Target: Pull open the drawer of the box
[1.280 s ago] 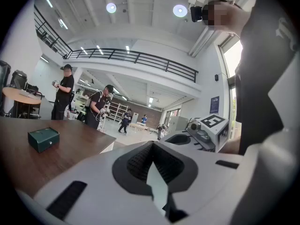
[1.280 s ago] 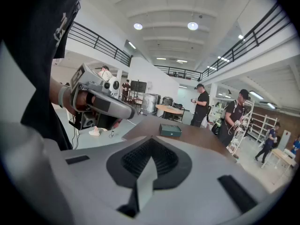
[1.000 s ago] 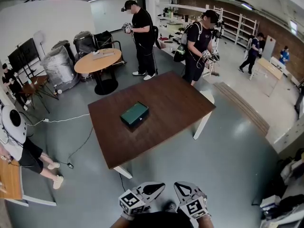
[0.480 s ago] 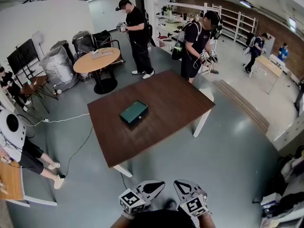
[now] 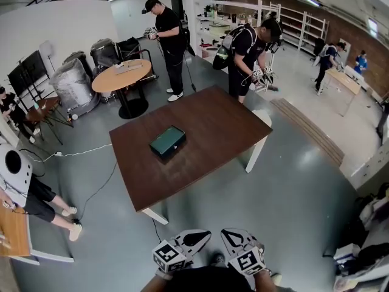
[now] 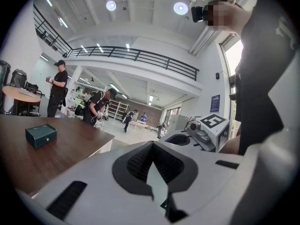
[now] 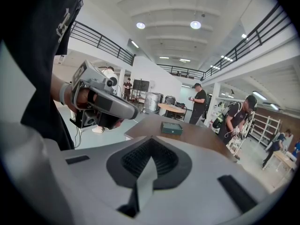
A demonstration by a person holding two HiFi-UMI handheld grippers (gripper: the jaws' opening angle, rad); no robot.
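A small dark green box [image 5: 168, 141] lies on the brown table [image 5: 206, 157], left of its middle and far from me. My left gripper [image 5: 205, 235] and right gripper [image 5: 225, 233] are held close to my body at the bottom of the head view, side by side and well short of the table. Both are shut with nothing in them. The left gripper view shows its closed jaws [image 6: 152, 146] with the box [image 6: 41, 136] far off to the left. In the right gripper view the jaws [image 7: 150, 140] are closed and the box [image 7: 172, 128] sits ahead on the table.
Grey floor lies between me and the table. Two standing people [image 5: 165, 35] [image 5: 246, 47] hold grippers beyond its far edge. A round wooden table [image 5: 120, 75] stands at the back left, a cable [image 5: 85, 154] runs across the floor, and a person [image 5: 27, 190] sits at the left.
The view has shifted slightly, so the table and box sit a little further left and up. The people behind the table have moved. Both grippers stay shut near my body.
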